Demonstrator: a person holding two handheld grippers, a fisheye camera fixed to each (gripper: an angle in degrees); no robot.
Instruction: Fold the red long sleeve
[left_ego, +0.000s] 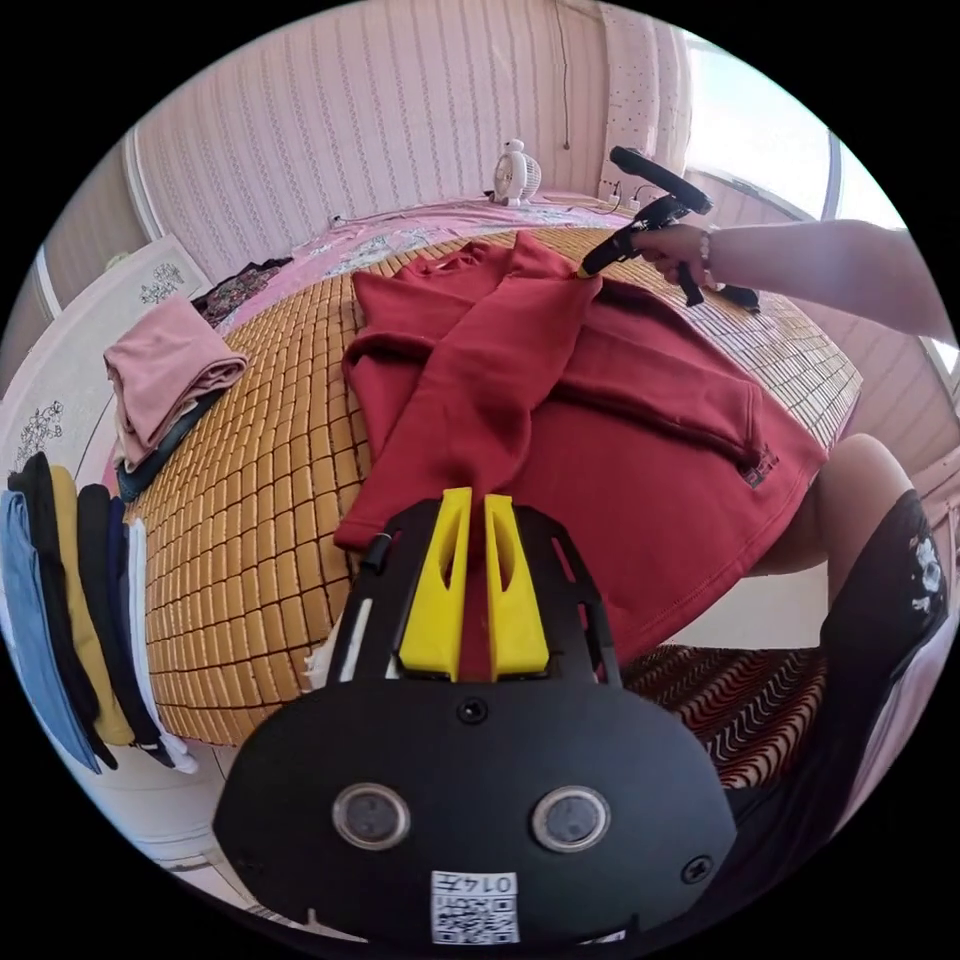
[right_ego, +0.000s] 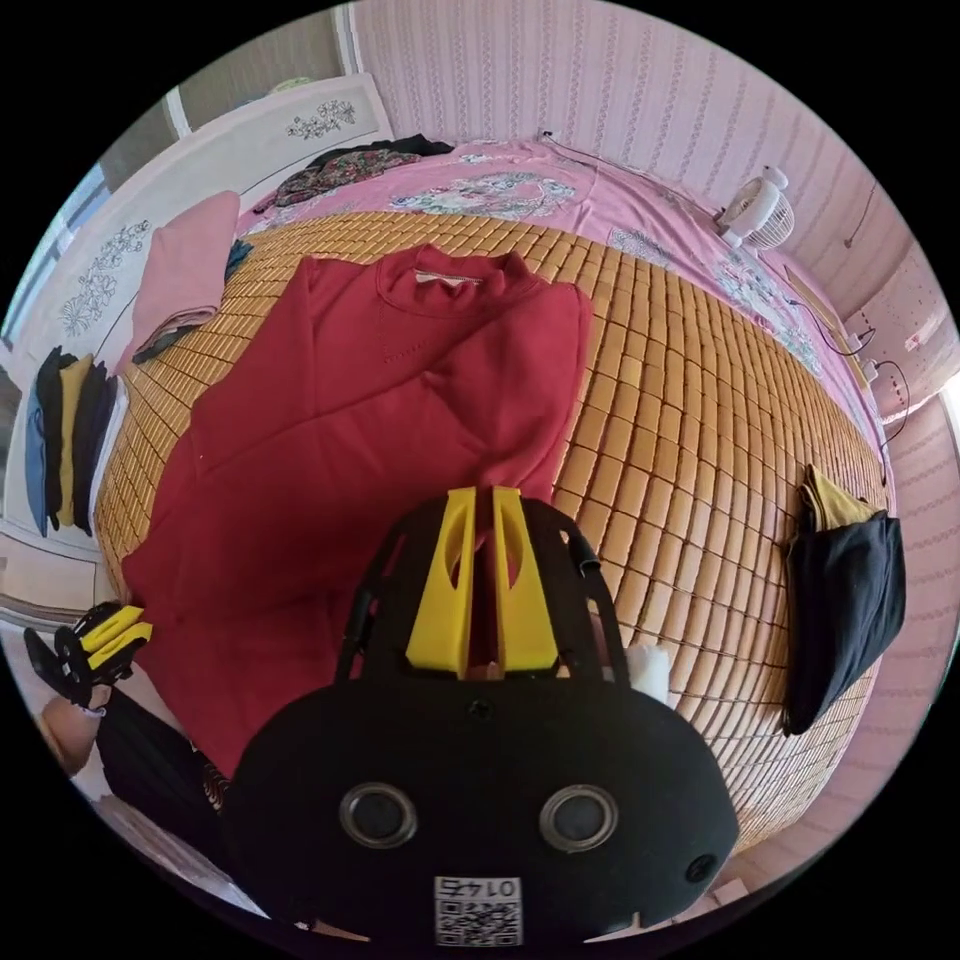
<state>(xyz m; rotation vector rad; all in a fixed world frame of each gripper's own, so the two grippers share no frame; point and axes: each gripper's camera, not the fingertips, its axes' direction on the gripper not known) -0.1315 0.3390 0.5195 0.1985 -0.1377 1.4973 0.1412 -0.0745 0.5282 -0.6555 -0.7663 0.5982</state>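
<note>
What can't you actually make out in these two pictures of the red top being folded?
- Left gripper view: the red long sleeve's near hem, behind the left gripper; its jaws look closed on red cloth.
- Left gripper view: the right gripper's jaw tips, too small to judge.
- Right gripper view: the shirt's near edge, behind the right gripper's body.
- Right gripper view: what the black bag holds.
- Left gripper view: the clothes stack, cut off by the edge.
</note>
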